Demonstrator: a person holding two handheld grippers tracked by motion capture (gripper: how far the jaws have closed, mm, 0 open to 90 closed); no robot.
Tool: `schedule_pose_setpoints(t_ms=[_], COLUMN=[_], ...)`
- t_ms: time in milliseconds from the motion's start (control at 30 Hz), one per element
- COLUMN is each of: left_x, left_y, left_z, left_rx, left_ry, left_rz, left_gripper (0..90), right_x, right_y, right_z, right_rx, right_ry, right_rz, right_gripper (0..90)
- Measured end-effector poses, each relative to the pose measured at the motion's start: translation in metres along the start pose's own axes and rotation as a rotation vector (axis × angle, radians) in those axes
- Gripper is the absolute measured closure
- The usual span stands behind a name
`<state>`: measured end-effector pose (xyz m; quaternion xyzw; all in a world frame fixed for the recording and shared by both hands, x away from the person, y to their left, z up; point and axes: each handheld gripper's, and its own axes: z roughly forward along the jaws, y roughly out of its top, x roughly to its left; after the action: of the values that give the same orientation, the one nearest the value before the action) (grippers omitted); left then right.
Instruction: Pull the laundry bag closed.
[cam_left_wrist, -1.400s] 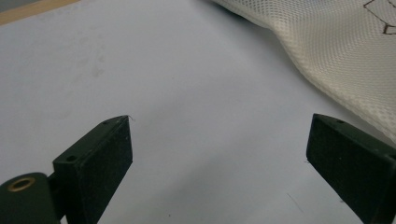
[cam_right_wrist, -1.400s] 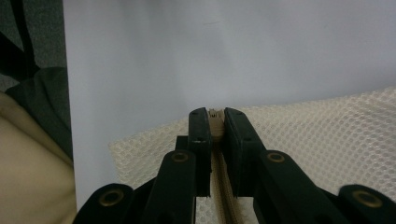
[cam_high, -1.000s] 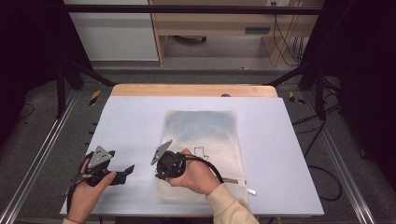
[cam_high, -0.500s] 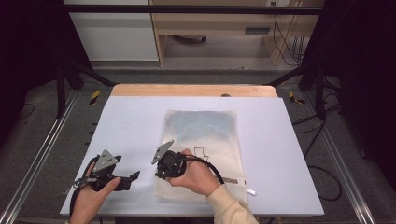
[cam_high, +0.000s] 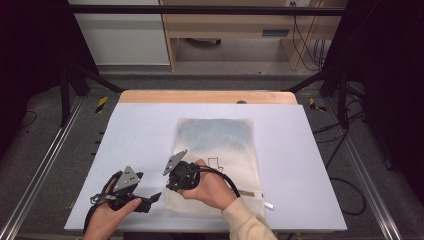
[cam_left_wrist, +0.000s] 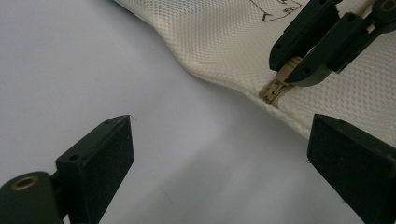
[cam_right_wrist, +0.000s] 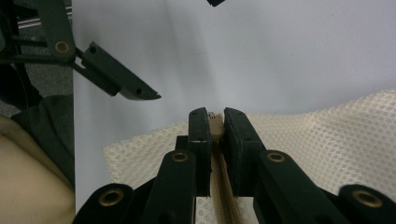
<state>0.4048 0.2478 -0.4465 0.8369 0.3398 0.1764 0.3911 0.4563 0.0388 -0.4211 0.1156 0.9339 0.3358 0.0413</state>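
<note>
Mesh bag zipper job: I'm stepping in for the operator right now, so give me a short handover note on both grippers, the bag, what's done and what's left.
Right gripper: shut on the zipper pull at the near left corner of the mesh bag.
Left gripper: open, empty, over bare table just left of the bag's edge, pointing at the zipper end.
Bag: lies flat mid-table, near edge slightly rippled.
Done: pull gripped.
Left: probably pinch the bag fabric beside the zipper with the left gripper, then draw the pull along with the right. How far the zipper is closed cannot be told.

Your mesh bag (cam_high: 220, 160) lies on the table (cam_high: 140, 130) — right gripper (cam_high: 176, 186) on its near-left corner, left gripper (cam_high: 152, 199) just left of it.
</note>
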Motion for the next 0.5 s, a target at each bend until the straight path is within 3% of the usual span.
schedule_pose_setpoints(t_ms=[200,500], left_x=[-0.009,-0.011], left_y=[0.003,0.004], left_z=[0.006,0.010], left_rx=[-0.003,-0.005], left_ry=[-0.020,-0.037], left_rz=[0.026,0.021], left_gripper=[7.2,7.2], right_x=[0.002,0.001], right_y=[0.000,0.000], right_z=[0.000,-0.004], right_rx=[-0.005,-0.018], right_ry=[-0.001,-0.001], right_rz=[0.004,0.009], right_gripper=[81.8,81.8])
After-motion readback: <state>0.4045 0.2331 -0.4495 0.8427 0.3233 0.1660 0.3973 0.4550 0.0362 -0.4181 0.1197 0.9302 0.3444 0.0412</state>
